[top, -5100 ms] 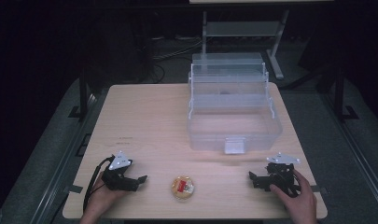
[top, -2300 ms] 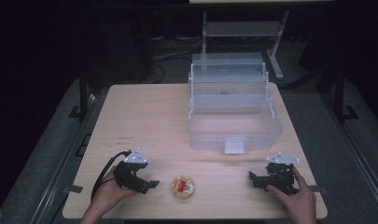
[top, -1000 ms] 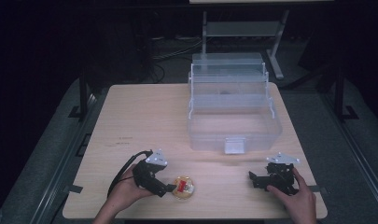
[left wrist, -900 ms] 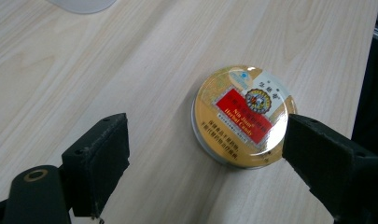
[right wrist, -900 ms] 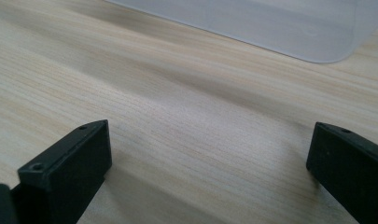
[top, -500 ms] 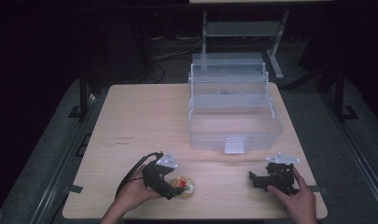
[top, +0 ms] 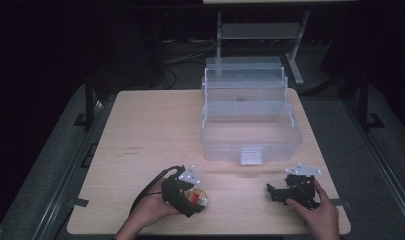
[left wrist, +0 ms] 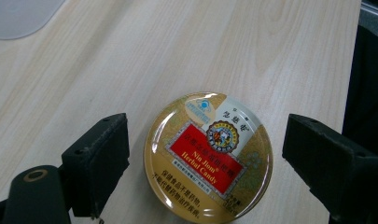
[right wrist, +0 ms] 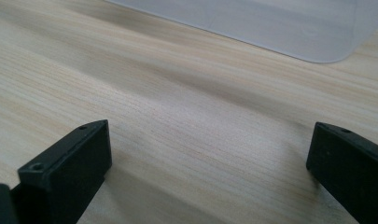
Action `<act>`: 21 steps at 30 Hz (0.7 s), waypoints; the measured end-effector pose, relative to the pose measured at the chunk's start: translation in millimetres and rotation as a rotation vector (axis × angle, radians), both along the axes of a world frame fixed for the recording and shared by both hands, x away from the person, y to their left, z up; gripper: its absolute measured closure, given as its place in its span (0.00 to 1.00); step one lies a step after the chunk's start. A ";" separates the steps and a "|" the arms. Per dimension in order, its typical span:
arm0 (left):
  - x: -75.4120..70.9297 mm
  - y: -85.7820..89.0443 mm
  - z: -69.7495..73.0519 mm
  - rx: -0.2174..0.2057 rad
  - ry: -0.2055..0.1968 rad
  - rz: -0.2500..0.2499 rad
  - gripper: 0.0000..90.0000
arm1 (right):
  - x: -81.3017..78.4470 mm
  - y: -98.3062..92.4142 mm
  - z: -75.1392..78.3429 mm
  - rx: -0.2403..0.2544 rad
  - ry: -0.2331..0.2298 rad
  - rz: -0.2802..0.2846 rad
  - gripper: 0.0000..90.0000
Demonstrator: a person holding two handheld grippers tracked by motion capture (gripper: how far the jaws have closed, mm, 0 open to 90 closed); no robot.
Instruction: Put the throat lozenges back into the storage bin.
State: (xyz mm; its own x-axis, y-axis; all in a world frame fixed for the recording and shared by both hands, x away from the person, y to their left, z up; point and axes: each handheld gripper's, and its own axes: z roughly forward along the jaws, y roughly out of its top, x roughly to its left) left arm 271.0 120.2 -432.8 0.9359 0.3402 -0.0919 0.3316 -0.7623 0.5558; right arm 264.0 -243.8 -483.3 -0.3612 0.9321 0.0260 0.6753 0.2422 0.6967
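Straddling the round candy tin, the left hand-held gripper is standing with its jaws apart, one on each side of the tin with gaps showing, so the grasp is not yet made. The tin is lying flat on the bench near its front edge, well short of the clear tiered box that is standing open behind. The right hand-held gripper is resting on the bench with its jaws spread wide around nothing. Judging from this, closing, lifting and carrying are all left to do.
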 end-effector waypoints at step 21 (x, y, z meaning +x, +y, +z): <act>-1.3 -10.0 -12.9 0.093 -0.012 -0.048 0.16 | -0.4 0.3 0.1 0.002 0.001 -0.002 0.00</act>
State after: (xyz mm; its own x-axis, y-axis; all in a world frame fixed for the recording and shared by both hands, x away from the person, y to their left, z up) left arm 269.8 110.2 -445.7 0.9521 0.3016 -0.0507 0.2874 -0.8257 0.4853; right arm 263.6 -243.4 -483.3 -0.3594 0.9328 0.0283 0.6767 0.2397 0.6961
